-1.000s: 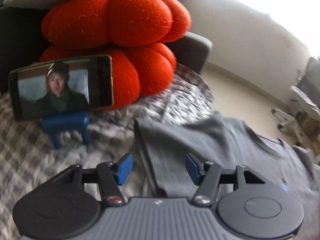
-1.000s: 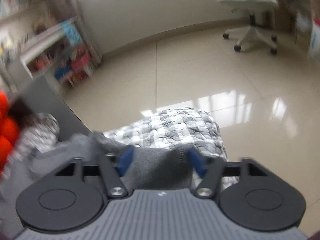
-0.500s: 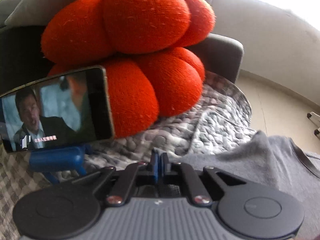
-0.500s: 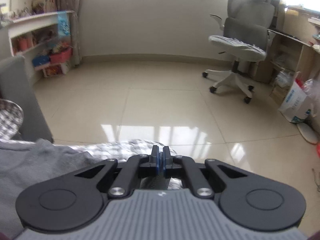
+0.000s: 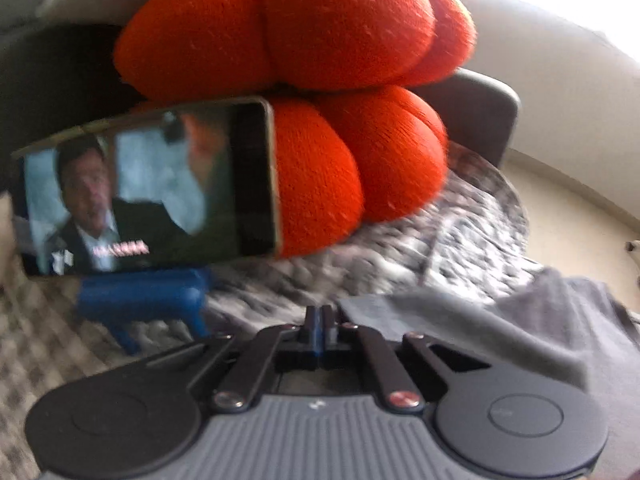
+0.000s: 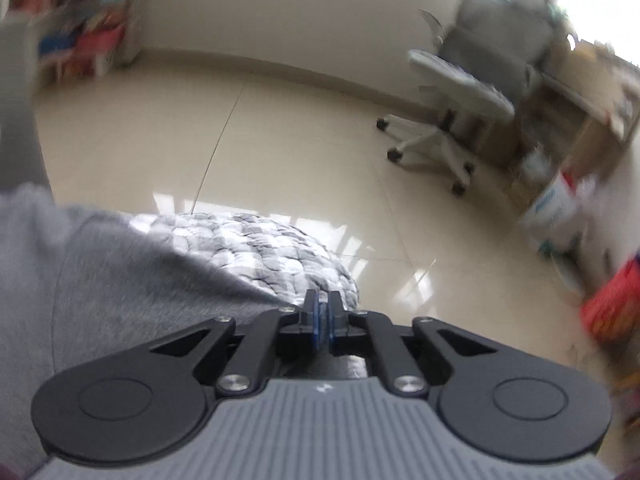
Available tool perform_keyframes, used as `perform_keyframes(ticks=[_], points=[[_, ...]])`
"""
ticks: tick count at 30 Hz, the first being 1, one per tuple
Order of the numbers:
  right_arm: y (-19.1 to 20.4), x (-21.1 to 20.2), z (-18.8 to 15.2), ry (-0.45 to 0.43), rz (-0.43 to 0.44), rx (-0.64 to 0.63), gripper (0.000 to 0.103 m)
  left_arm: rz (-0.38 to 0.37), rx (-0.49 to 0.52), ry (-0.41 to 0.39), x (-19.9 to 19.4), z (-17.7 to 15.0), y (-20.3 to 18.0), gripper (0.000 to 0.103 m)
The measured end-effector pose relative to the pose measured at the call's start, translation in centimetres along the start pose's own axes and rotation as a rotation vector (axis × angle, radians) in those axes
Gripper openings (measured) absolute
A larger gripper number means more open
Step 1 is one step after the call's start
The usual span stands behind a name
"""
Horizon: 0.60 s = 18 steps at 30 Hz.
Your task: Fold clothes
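A grey T-shirt [image 5: 500,320] lies on a grey checked quilt [image 5: 440,232]. In the left wrist view my left gripper [image 5: 320,320] is shut, with a folded edge of the shirt running off to its right; cloth seems pinched between the blue pads. In the right wrist view my right gripper [image 6: 322,312] is shut on another edge of the same shirt [image 6: 100,280], which stretches taut to the left above the quilt [image 6: 260,248].
Two stacked orange pumpkin cushions [image 5: 320,80] sit against a dark sofa arm [image 5: 480,112]. A phone [image 5: 148,188] playing video stands on a blue stand [image 5: 144,300] at left. Beyond the quilt edge: tiled floor [image 6: 280,140], an office chair [image 6: 460,92], shelves [image 6: 72,32].
Both grippers were open a second ago and have shut on edges of the shirt. They now lift and pull it, and both views are blurred by the motion.
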State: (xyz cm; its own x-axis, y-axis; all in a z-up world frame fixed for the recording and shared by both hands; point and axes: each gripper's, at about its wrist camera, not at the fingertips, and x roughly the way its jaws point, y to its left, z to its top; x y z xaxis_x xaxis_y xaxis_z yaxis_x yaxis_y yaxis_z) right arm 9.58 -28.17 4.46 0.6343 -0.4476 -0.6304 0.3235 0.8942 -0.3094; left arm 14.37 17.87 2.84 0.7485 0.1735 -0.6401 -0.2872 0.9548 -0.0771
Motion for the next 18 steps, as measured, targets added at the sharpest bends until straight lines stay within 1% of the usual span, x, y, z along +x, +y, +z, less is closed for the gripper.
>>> perform_keyframes(ticks=[1, 2, 3, 4, 5, 6, 7, 9, 11, 13, 15, 18], points=[[-0.3, -0.4, 0.2, -0.008, 0.012, 0.022, 0.015, -0.010, -0.013, 0.004, -0.4, 0.0, 0.1, 0.003], [-0.6, -0.8, 0.4, -0.016, 0.022, 0.045, 0.029, -0.022, -0.027, 0.006, -0.8, -0.1, 0.3, 0.008], [-0.9, -1.3, 0.6, -0.025, 0.032, 0.071, 0.050, -0.032, -0.037, 0.009, -1.4, -0.2, 0.5, 0.017], [-1.3, -1.8, 0.8, -0.034, 0.041, 0.097, 0.055, -0.040, -0.042, 0.014, -2.0, -0.5, 0.6, 0.021], [-1.5, -2.4, 1.0, -0.046, 0.047, 0.113, 0.057, -0.041, -0.038, 0.017, -2.6, -0.8, 0.8, 0.029], [-1.3, -3.1, 1.1, -0.064, 0.044, 0.106, 0.057, -0.035, -0.026, 0.021, -3.4, -1.2, 1.0, 0.034], [-1.2, -3.9, 1.2, -0.081, 0.043, 0.098, 0.057, -0.035, -0.018, 0.023, -4.3, -1.8, 1.4, 0.035], [-1.1, -5.2, 1.3, -0.103, 0.054, 0.094, 0.057, -0.058, -0.023, 0.029, -6.3, -2.9, 2.6, 0.040], [-1.1, -6.3, 1.3, -0.113, 0.088, 0.107, 0.060, -0.082, -0.044, 0.046, -8.1, -4.2, 4.2, 0.042], [-0.8, -7.4, 1.3, -0.116, 0.132, 0.120, 0.060, -0.100, -0.067, 0.062, -9.7, -5.4, 5.7, 0.042], [0.8, -8.4, 0.6, -0.100, 0.203, 0.084, 0.060, -0.107, -0.079, 0.072, -11.2, -6.5, 7.0, 0.042], [3.3, -9.9, -0.4, -0.076, 0.310, 0.029, 0.060, -0.153, -0.069, 0.101, -13.0, -7.7, 7.9, 0.042]])
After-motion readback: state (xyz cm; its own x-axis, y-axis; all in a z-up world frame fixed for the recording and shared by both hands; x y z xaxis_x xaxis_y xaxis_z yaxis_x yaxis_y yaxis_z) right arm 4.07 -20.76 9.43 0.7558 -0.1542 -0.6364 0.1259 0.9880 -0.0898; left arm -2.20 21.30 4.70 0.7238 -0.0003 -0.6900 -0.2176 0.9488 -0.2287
